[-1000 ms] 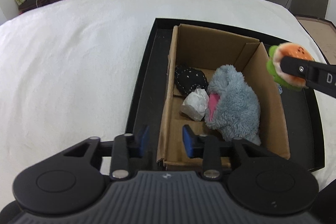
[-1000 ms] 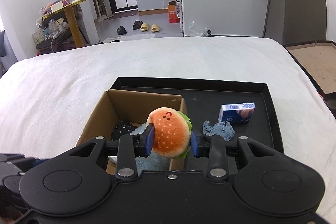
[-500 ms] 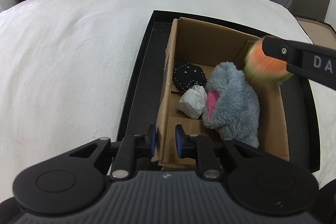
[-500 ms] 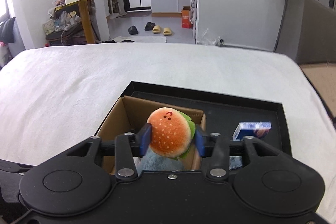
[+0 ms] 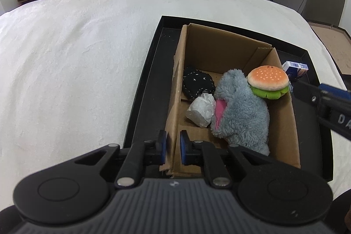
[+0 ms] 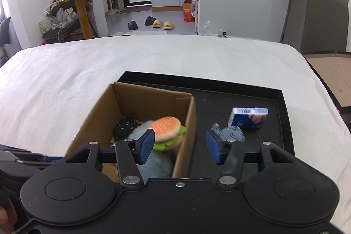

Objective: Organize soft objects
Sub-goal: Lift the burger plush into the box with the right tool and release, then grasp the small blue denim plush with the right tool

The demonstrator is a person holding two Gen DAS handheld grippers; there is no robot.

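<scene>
The only letters I can make out are a white "DA" on the side of the right gripper [image 5: 324, 102], cut off by the picture's right edge. The blue box [image 6: 249, 118] by the tray's [image 6: 285, 115] far right corner carries print and a barcode, too small to read.

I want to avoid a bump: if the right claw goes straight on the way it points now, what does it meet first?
Most likely the right wall of the cardboard box: the open right claw straddles its top edge, burger plush just inside. Depth is unclear.
</scene>
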